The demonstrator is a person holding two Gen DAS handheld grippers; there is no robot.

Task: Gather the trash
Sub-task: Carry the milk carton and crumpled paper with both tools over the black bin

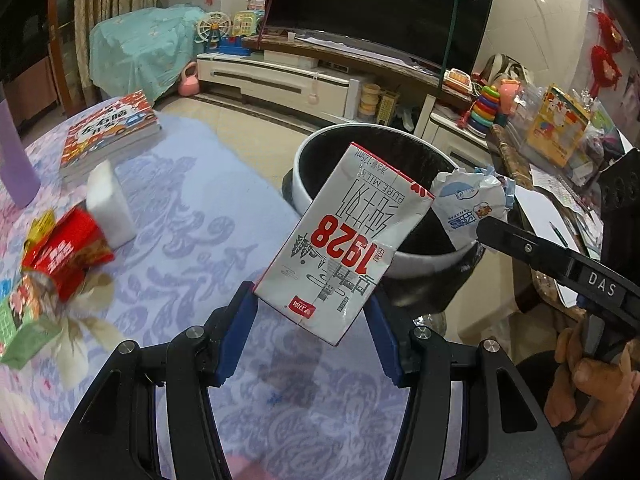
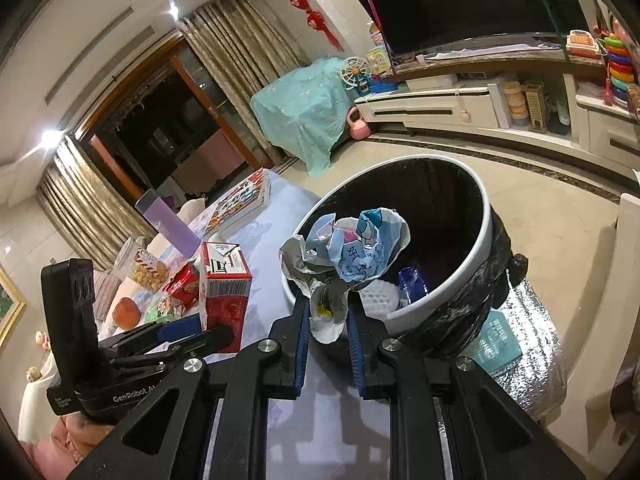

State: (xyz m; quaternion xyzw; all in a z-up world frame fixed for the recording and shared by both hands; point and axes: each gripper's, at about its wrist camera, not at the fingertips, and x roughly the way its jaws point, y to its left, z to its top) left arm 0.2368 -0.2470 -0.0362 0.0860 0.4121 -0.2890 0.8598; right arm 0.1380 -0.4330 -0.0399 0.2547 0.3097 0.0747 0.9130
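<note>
The milk carton (image 1: pixel 344 240) sits clamped between the blue pads of my left gripper (image 1: pixel 312 312), held tilted above the table edge with its top end over the near rim of the trash bin (image 1: pixel 420 258). Its print reads "1928" in red and "PURE MILK", upside down to me. My right gripper (image 2: pixel 328 320) pinches a crumpled blue-and-white wrapper (image 2: pixel 352 256) by its lower tail, the bulk of it bunched up over the bin's near rim. The writing on that wrapper is too creased to read.

The bin is white, round and lined with a black bag (image 2: pixel 480 292); inside it lie a white foam net (image 2: pixel 380 296) and a blue wrapper (image 2: pixel 412 284). It stands on the floor just beside the table with its lilac patterned cloth (image 1: pixel 200 208).

On the cloth, well apart from the carton, lie a red snack packet (image 1: pixel 68 252), a green packet (image 1: pixel 24 336), a white sponge block (image 1: pixel 110 204), a stack of picture books (image 1: pixel 112 132) and a purple cup (image 1: pixel 12 156). From the right wrist view a jar of snacks (image 2: pixel 146 268) and an orange fruit (image 2: pixel 126 312) also show. My left tool's body reads "GenRobot"; the right one's arm reads "DAS". Behind stand a television (image 1: pixel 380 4) and a cabinet of toys.
</note>
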